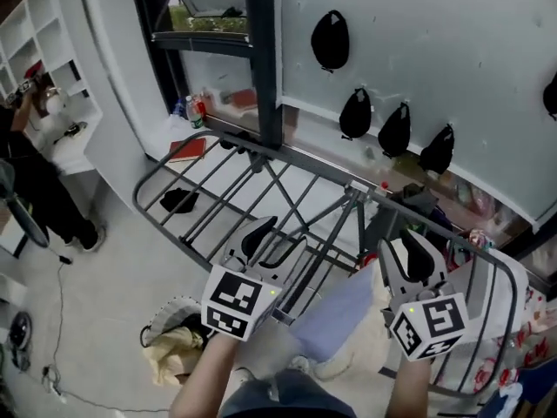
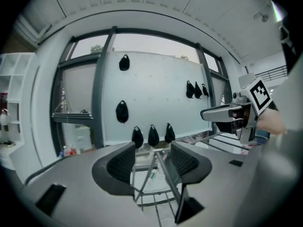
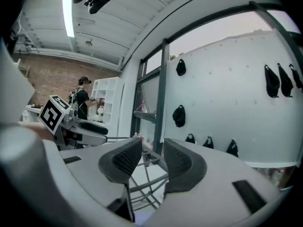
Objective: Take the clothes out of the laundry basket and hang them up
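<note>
Above one rack (image 1: 355,190), the left hand-held gripper (image 1: 274,242) and right hand-held gripper (image 1: 407,259) both gape, seemingly empty.

Eight black pouches (image 2: 121,111) across the white wall. One drying rack (image 1: 355,190) mid-frame. One laundry basket (image 1: 174,305) lower left. One lilac cloth (image 1: 335,316) at the bottom. One person (image 1: 35,177) upper left. Two grippers: left gripper (image 1: 274,239), right gripper (image 1: 402,256).

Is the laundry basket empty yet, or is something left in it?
Not empty. In the head view the laundry basket holds crumpled yellowish cloth and a dark item.
</note>
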`<state>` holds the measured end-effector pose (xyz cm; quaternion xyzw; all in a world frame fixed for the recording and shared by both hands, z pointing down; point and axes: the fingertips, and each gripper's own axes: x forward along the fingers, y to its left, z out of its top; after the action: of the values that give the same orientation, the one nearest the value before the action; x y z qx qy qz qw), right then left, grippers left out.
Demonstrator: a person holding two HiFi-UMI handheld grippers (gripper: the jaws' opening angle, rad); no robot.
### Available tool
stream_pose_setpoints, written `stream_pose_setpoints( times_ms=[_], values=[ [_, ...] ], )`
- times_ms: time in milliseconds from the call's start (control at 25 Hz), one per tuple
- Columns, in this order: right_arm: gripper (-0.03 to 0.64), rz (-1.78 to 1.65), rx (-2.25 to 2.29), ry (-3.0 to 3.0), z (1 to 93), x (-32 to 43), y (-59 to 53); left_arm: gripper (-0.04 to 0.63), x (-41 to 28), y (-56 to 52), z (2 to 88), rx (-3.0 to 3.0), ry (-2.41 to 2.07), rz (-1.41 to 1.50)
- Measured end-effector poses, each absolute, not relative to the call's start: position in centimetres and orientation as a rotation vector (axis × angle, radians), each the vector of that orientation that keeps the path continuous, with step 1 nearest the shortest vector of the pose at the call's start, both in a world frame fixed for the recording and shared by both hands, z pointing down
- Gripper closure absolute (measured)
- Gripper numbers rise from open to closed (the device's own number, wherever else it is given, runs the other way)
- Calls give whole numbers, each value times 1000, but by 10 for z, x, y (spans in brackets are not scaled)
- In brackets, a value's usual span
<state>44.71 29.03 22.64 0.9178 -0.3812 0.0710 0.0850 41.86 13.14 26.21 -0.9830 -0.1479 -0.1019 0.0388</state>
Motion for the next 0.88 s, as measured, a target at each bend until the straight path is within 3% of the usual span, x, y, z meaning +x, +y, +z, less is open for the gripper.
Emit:
stream_pose_setpoints(
  times_ms=[360, 880],
  values=[
    [477, 122, 2522, -1525, 205, 354, 106, 351, 269, -54, 254, -3083, 81, -315],
    [477, 111, 2184, -1956, 235, 186, -93, 351, 52, -214, 292, -3075, 665, -418]
  ],
)
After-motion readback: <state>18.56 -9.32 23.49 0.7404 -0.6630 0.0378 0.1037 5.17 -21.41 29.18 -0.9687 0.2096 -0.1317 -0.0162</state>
